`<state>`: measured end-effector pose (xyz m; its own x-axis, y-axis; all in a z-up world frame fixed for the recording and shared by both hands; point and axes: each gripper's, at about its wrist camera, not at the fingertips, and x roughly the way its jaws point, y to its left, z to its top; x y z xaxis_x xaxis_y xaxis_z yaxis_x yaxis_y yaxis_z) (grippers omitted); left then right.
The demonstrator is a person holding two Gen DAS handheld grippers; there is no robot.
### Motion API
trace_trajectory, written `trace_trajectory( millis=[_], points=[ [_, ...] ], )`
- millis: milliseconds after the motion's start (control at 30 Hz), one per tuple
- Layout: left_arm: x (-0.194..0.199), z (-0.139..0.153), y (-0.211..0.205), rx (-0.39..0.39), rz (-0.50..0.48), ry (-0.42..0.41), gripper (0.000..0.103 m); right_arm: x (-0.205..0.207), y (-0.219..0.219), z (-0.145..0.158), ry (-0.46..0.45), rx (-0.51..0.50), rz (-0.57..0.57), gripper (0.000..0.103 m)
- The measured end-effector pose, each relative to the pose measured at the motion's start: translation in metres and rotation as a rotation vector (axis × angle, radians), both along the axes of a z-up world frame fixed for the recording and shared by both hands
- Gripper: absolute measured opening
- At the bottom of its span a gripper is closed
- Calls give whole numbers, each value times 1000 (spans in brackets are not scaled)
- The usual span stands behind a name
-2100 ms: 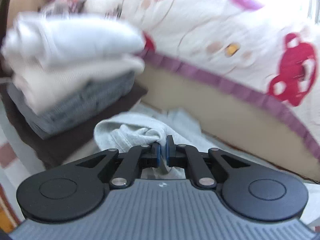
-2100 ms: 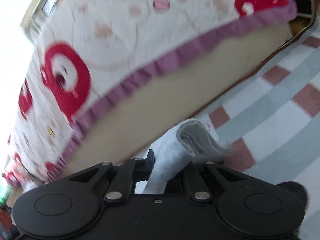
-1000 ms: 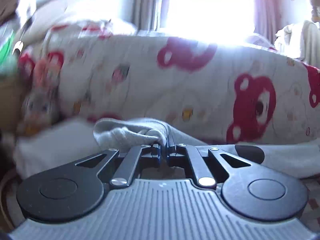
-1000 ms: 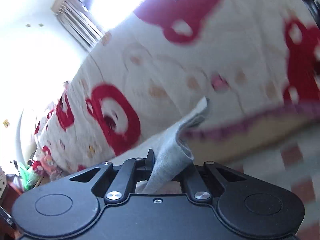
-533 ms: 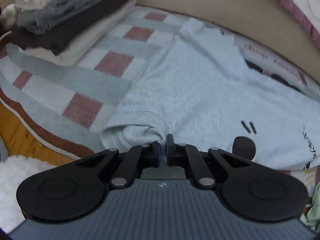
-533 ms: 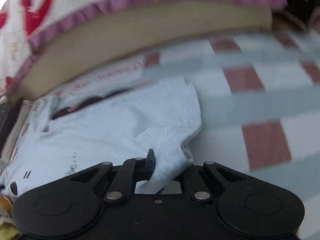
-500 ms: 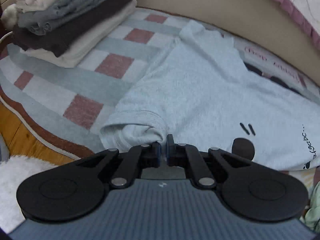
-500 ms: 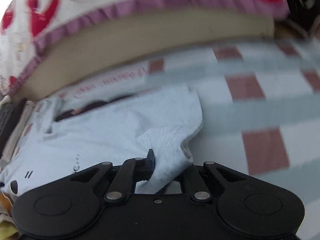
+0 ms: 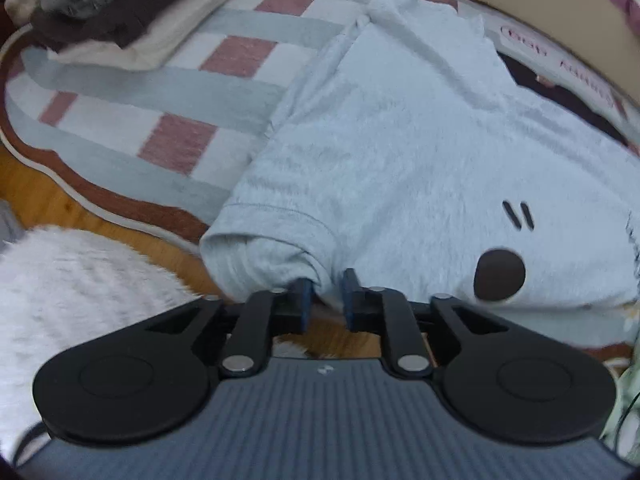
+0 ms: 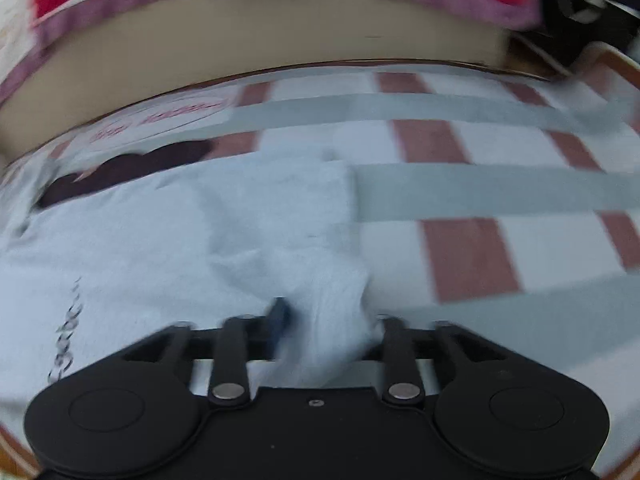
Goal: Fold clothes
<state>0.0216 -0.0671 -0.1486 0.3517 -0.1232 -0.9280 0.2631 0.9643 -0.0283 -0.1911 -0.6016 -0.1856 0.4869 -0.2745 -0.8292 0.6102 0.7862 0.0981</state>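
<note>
A light grey T-shirt (image 9: pixel 400 140) with a black nose-and-eyes print lies spread flat on the checked rug (image 9: pixel 160 92). My left gripper (image 9: pixel 326 304) is open at the shirt's near sleeve cuff, and the cuff's tip still sits loosely between the blue pads. In the right wrist view the same shirt (image 10: pixel 180 240) covers the left half of the rug (image 10: pixel 480 184). My right gripper (image 10: pixel 328 320) is open at the shirt's near corner. A fold of cloth lies between its fingers and hides the right pad.
A stack of folded clothes (image 9: pixel 100 4) sits at the rug's far left. A white fluffy mat (image 9: pixel 80 280) and wooden floor (image 9: pixel 36 196) lie near left. The beige bed base (image 10: pixel 260 40) with a red-and-white spread borders the rug's far side.
Both grippers swung the shirt up, laid it flat on the rug, then opened. The left jaws have parted around the cuff; the right fingers have spread from the corner.
</note>
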Motion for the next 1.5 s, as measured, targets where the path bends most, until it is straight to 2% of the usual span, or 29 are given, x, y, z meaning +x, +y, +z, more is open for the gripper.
trace_trajectory(
  millis=[67, 133, 267, 367, 467, 567, 667, 800, 933, 1100, 1200, 1333, 1367, 1467, 1500],
  points=[
    [-5, 9, 1, 29, -13, -18, 27, -2, 0, 11, 42, -29, -37, 51],
    [-11, 23, 2, 37, -14, -61, 47, -1, 7, 28, 70, -67, -34, 52],
    [-19, 49, -7, 60, -60, -136, 57, 2, 42, 78, 15, -119, 88, 60],
    [-26, 66, -17, 80, -114, -173, 61, 10, 66, 111, -57, -97, 199, 65],
    [-35, 84, -24, 66, -141, -214, 64, 17, 84, 131, -125, -4, 335, 65],
    [-47, 100, -32, 36, -152, -276, 71, 24, 103, 144, -149, -28, 463, 66],
    [-55, 107, -43, 12, -171, -310, 72, 33, 123, 149, -130, -186, 541, 71],
    [-57, 108, -54, -26, -206, -332, 73, 49, 145, 149, -56, -235, 563, 71],
    [-56, 107, -51, -38, -207, -358, 75, 51, 170, 153, 64, -173, 496, 71],
    [-55, 114, -36, -77, -192, -356, 75, 46, 205, 167, 122, -37, 512, 70],
    [-55, 121, -28, -121, -190, -353, 76, 60, 226, 193, 58, -31, 490, 71],
    [-51, 127, -19, -155, -201, -343, 79, 73, 266, 213, -67, -23, 549, 71],
    [-49, 128, -18, -160, -206, -340, 79, 76, 277, 211, -73, -41, 571, 71],
    [-49, 123, -20, -96, -243, -349, 80, 86, 311, 193, -2, -100, 696, 70],
    [-48, 120, -20, -84, -251, -346, 80, 89, 314, 191, -2, -104, 695, 70]
  ],
)
